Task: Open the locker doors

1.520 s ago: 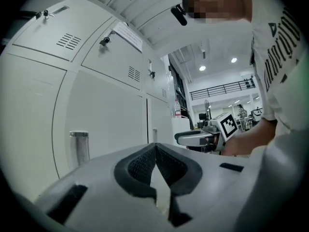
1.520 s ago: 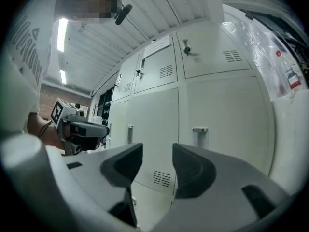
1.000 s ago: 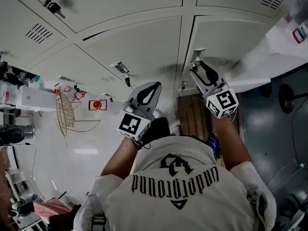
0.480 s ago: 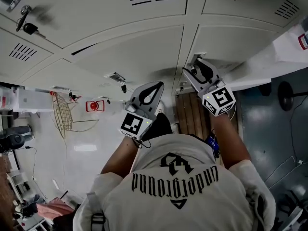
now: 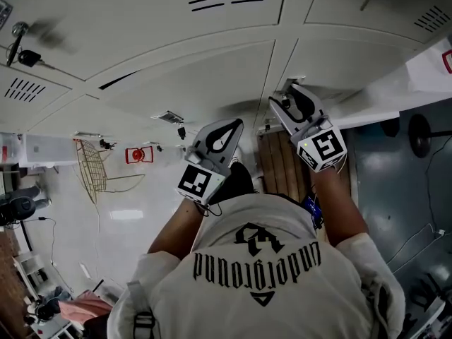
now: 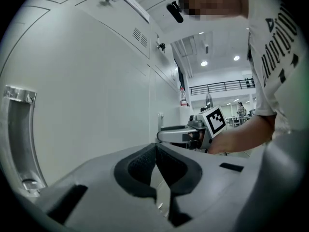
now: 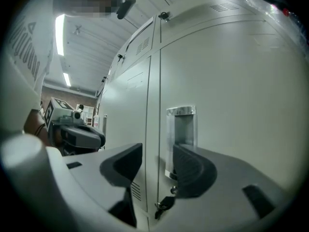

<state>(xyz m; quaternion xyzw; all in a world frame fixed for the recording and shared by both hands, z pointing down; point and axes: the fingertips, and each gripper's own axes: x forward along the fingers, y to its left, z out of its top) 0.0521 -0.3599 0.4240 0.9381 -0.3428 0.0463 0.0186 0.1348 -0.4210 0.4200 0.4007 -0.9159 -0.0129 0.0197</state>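
White locker doors fill the top of the head view. My right gripper (image 5: 287,96) (image 7: 157,149) points level at the right door (image 7: 231,91). It is open, and its jaws have just been closing slightly, with nothing gripped. The door's recessed metal handle (image 7: 181,129) (image 5: 292,82) shows in the gap between the jaws, close ahead, partly hidden by the right jaw. A key (image 7: 163,206) hangs from the lock below it. My left gripper (image 5: 227,127) (image 6: 157,148) is shut on nothing beside the neighbouring door (image 6: 87,105), whose handle (image 6: 17,139) is off to its left.
A wooden slatted platform (image 5: 279,164) lies on the floor below the right gripper. A white panel (image 5: 395,90) juts out at the right. A wire frame (image 5: 92,171) and a red sign (image 5: 138,154) sit at the left. Keys (image 5: 21,54) hang from an upper locker.
Both grippers have edged a little closer to the locker fronts, and the right jaws sit nearer the handle. The head view has shifted slightly along the lockers.
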